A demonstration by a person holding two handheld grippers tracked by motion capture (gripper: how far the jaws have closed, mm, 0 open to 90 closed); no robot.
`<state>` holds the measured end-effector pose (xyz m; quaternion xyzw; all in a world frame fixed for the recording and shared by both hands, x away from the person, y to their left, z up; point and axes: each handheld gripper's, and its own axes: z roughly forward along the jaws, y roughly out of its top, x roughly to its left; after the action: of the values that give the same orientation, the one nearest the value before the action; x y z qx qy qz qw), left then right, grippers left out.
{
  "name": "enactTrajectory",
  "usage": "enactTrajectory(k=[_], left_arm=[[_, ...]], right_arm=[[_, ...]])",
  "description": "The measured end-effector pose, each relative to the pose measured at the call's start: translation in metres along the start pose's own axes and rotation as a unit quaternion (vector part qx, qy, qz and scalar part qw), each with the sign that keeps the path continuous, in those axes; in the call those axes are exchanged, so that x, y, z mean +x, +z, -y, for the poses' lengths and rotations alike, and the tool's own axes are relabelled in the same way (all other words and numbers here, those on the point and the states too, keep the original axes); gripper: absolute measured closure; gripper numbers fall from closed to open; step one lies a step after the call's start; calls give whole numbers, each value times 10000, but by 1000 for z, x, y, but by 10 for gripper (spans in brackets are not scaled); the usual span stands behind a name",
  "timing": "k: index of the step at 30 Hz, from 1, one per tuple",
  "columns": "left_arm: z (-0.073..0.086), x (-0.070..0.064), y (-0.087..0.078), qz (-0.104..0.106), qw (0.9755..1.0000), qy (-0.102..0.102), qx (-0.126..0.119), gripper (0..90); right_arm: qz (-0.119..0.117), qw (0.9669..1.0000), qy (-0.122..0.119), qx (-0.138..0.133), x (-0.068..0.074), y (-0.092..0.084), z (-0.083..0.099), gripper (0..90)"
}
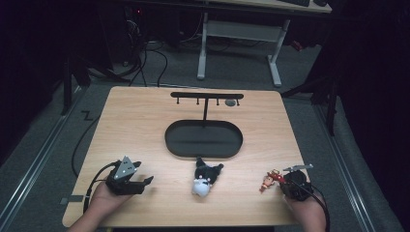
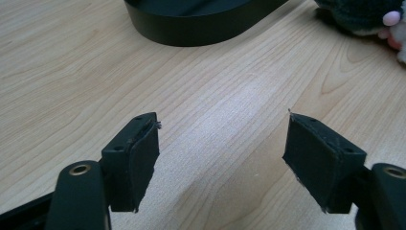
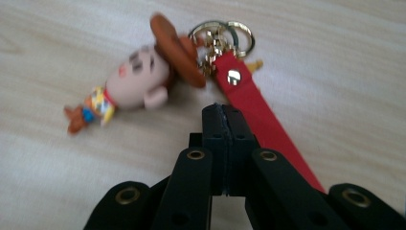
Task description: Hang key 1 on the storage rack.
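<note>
The cowboy keychain [image 3: 139, 79] lies flat near the table's [image 1: 145, 125] front right corner, just ahead of the right gripper [image 3: 224, 111], whose jaws are pressed together with nothing between them; the red strap [image 3: 261, 117] runs alongside those jaws, apparently not pinched. The figure looks small, light and rubbery, likely to swing from its metal rings [image 3: 222, 33], so the flat strap or the rings seem the surest hold. The left gripper [image 2: 222, 143] rests near the front left corner, jaws spread wide over bare wood. A black-and-white plush toy [image 1: 205, 179] lies at the front middle, soft and easily squeezed. Behind it sits a dark oval tray [image 1: 203, 139] bearing a hook stand [image 1: 207, 96]; nothing blocks the keychain.
</note>
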<state>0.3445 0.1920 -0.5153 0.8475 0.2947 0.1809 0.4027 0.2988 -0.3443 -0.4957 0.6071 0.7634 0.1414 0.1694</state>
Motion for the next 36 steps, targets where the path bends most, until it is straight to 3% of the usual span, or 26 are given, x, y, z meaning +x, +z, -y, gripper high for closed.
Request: enactTrajectory(k=[13, 19, 24, 28, 36], left_arm=[[0, 1, -2, 15, 10000, -22, -41, 281], [0, 2, -2, 41, 10000, -2, -55, 281], [0, 2, -4, 44, 9999, 0, -98, 280], [-1, 0, -4, 51, 9999, 17, -112, 279], [1, 1, -8, 33, 9999, -4, -138, 278]], right_arm=[[314, 9992, -127, 206, -9, 32, -67, 893], [432, 9984, -250, 255, -9, 12, -64, 870], [335, 9986, -299, 265, -9, -10, -58, 809], [128, 9982, -475, 334, 1, -22, -55, 675], [-189, 9964, -641, 512, 16, -26, -55, 365]])
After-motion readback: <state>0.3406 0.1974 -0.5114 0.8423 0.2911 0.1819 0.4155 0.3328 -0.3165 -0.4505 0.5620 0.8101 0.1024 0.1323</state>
